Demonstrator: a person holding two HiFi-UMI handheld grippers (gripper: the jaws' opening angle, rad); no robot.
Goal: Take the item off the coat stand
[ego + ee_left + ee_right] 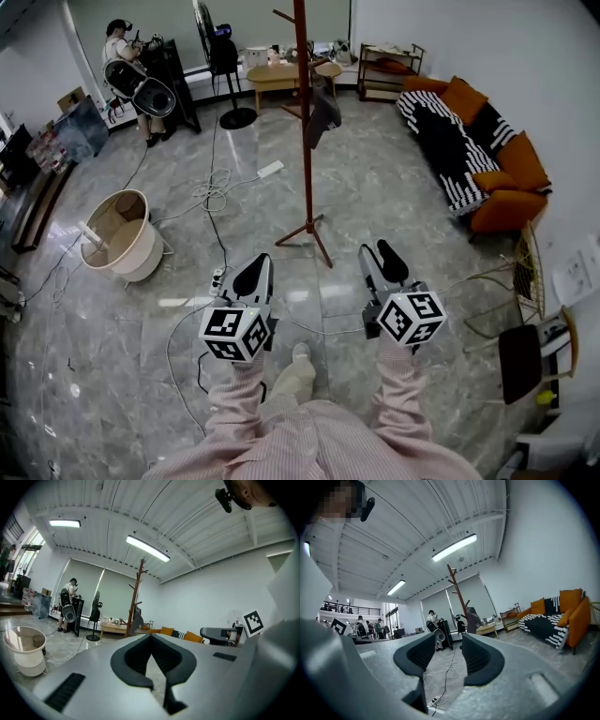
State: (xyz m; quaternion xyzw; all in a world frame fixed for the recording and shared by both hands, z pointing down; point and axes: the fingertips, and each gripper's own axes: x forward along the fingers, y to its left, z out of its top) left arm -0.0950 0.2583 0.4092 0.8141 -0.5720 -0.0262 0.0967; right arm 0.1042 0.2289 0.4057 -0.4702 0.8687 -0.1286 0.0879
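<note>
Your R gripper (pixel 449 641): jaws apart, empty. L gripper (pixel 151 637): tips pinched together, empty. Well ahead, grey item (pixel 322 117) on coat stand (pixel 304 169), maybe a bag; too small to tell.

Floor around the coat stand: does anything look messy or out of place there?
Yes, mildly. Loose cables tangle across the floor left of the coat stand, with a white power strip lying in the open: a trip hazard. The stand itself is upright, a grey item hanging on it.
</note>
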